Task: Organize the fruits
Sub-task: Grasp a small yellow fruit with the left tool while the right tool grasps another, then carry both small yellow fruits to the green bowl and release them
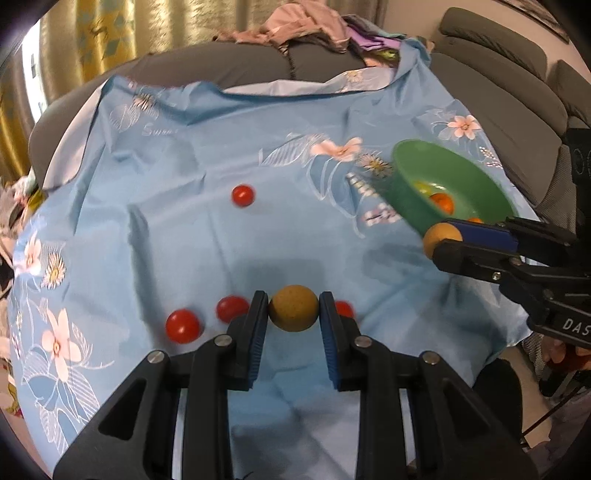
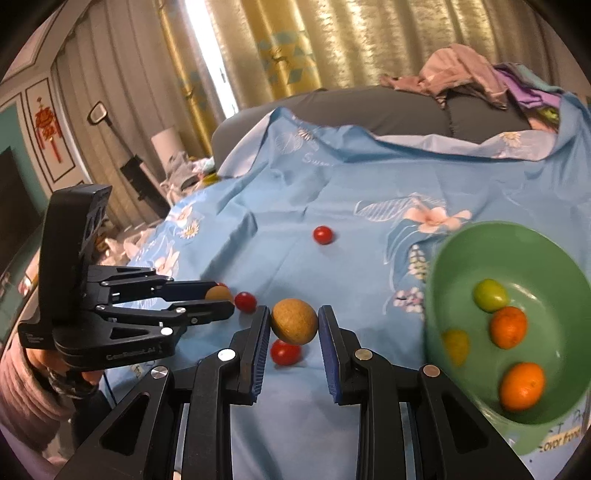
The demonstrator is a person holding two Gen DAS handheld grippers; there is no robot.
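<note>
My left gripper (image 1: 293, 308) is shut on a tan round fruit (image 1: 293, 308) above the blue cloth. It also shows in the right wrist view (image 2: 221, 301), at the left. My right gripper (image 2: 293, 321) is shut on a second tan round fruit (image 2: 294, 321); in the left wrist view this gripper (image 1: 443, 236) is beside the green bowl (image 1: 465, 173). The bowl (image 2: 480, 251) holds two orange fruits (image 2: 508, 326), a green one (image 2: 490, 294) and a yellow one (image 2: 456, 345). Red tomatoes (image 1: 242, 195) (image 1: 183, 326) (image 1: 232, 308) lie on the cloth.
A blue floral cloth (image 1: 184, 155) covers a grey sofa seat (image 1: 498, 103). A pile of clothes (image 1: 314, 26) lies at the back. Curtains (image 2: 314, 44) hang behind. One tomato (image 2: 285, 352) lies under my right gripper, another (image 2: 323, 235) farther off.
</note>
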